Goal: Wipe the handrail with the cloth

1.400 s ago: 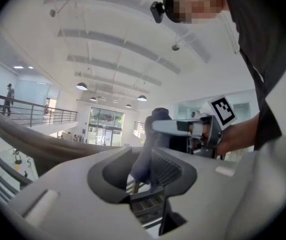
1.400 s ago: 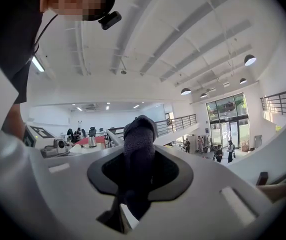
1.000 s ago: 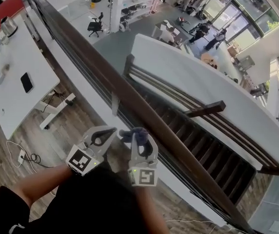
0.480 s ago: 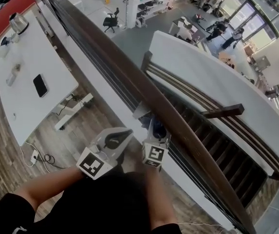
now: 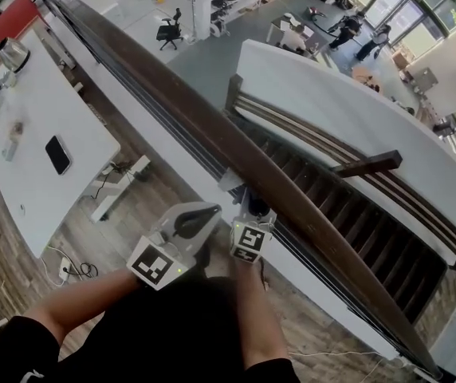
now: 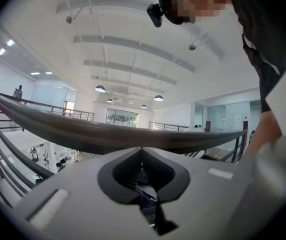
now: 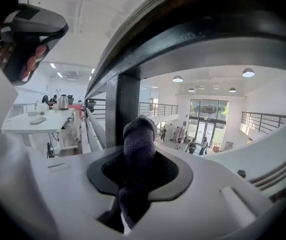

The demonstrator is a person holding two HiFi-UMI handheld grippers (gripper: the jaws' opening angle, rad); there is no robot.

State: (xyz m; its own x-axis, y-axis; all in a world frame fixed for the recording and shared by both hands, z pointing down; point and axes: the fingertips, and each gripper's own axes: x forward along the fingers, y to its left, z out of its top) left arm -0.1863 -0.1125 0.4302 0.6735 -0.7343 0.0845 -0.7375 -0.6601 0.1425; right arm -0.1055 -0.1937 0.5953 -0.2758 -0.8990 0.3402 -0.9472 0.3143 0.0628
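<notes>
The dark brown handrail (image 5: pixel 212 134) runs diagonally from upper left to lower right; in the right gripper view the handrail (image 7: pixel 198 34) arches overhead. My right gripper (image 5: pixel 252 207) is shut on a dark blue cloth (image 5: pixel 258 212), its tip tucked at the rail's near edge and partly hidden by it. In the right gripper view the cloth (image 7: pixel 139 149) sticks up from the right gripper (image 7: pixel 140 156), below the rail and in front of a dark post (image 7: pixel 123 109). My left gripper (image 5: pixel 209 211) is beside it, shut and empty; in its own view the left gripper (image 6: pixel 142 149) sits just below the handrail (image 6: pixel 83 131).
A white table (image 5: pixel 29 174) with a kettle (image 5: pixel 10 53) and a phone (image 5: pixel 57 154) stands to the left on the wooden floor. Beyond the rail a staircase (image 5: pixel 347 230) drops to a lower floor with people and chairs. Metal bars run under the rail.
My right gripper has sunk with the cloth and moved in against the rail's near edge, where the rail now partly hides the cloth. The left gripper has shifted slightly alongside it.
</notes>
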